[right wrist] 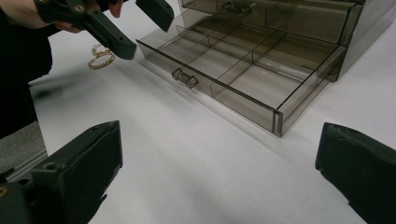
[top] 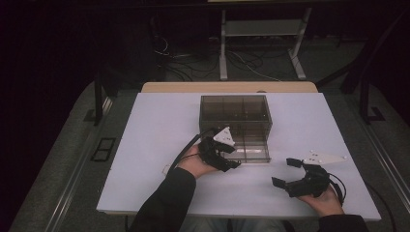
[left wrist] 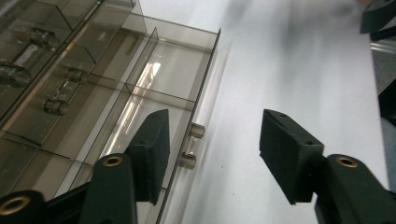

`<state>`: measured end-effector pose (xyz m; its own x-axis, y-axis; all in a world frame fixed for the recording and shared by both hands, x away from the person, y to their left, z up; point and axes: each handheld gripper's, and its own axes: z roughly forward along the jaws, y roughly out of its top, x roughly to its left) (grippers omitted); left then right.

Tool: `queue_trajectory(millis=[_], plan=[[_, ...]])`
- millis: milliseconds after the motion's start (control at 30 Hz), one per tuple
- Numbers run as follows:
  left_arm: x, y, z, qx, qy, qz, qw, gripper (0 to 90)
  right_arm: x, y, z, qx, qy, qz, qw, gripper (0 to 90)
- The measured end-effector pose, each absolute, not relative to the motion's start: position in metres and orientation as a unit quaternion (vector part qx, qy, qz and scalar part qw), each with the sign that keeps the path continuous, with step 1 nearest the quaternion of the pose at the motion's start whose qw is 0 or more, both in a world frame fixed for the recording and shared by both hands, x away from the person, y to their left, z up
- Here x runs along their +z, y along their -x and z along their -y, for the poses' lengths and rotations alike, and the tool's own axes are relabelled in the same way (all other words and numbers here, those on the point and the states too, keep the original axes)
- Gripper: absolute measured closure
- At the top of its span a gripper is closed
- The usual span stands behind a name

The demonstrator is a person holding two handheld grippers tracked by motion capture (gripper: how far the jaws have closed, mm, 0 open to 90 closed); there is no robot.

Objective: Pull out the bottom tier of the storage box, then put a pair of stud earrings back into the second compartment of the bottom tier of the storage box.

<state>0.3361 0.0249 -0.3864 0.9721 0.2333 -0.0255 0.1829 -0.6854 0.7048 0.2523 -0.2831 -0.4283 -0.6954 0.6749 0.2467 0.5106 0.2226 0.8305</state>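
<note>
smoky drawer [left wrist: 154, 88] front partly hidden behind left tongs [left wrist: 212, 154], handle [left wrist: 192, 147] unheld.

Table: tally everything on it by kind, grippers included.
Smoked clear drawer box, bottom drawer pulled out: 1
Gold rings: 2
Black grippers, left gripper and right gripper: 2
Total: 5

A smoky clear drawer box [top: 235, 115] is sitting upright near the middle of the white tabletop [top: 159, 125], toward its far edge. Its bottom drawer [right wrist: 243, 70] is standing pulled out toward the near edge, showing bare divided compartments and a small clear handle [right wrist: 185, 78] on its front.
</note>
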Motion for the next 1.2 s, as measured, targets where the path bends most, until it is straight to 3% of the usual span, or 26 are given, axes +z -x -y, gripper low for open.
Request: queue_trajectory(millis=[367,1000,1200], plan=[[-0.375,-0.325,-0.044,0.027,-0.912,-0.135,0.387,30.6,-0.428,-0.252,0.283,0.496,-0.382,-0.775,0.082,0.1],[-0.372,-0.309,-0.084,0.004,-0.893,-0.182,0.412,0.0,-0.427,-0.252,0.283,0.497,-0.381,-0.775,0.083,0.1],[-0.377,-0.302,-0.097,0.005,-0.887,-0.195,0.420,0.0,-0.427,-0.252,0.283,0.497,-0.380,-0.775,0.084,0.1]])
